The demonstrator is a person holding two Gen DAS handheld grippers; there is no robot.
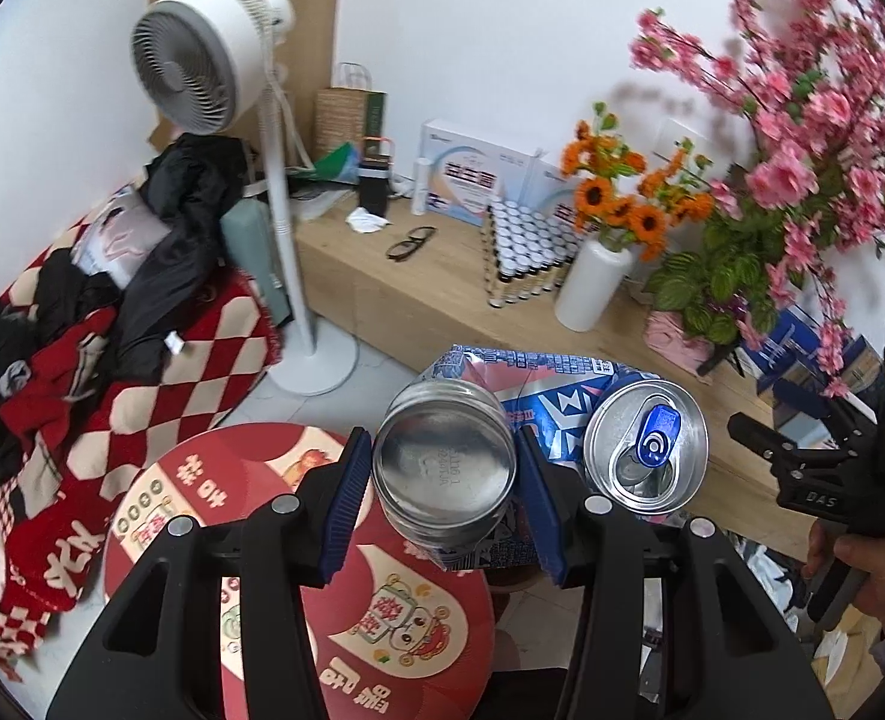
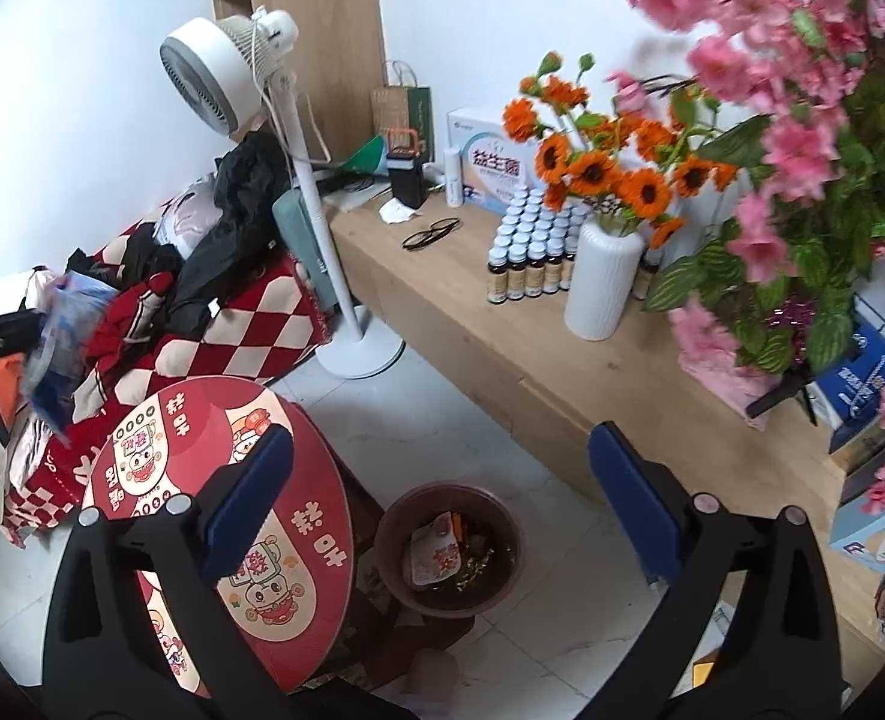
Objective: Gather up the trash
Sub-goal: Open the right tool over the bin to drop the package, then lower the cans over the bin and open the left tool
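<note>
The left gripper (image 1: 445, 489) is clamped on a crushed blue can (image 1: 442, 474) above the red round table (image 1: 214, 480). The right gripper (image 2: 442, 498) stands wide apart and empty over the trash bin (image 2: 502, 516).

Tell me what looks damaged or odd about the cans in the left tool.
The left tool clamps a crushed blue-and-white drink can whose wall is buckled and creased. It looks folded over: the silver base and the opened blue-tabbed top both face the camera, side by side.
</note>
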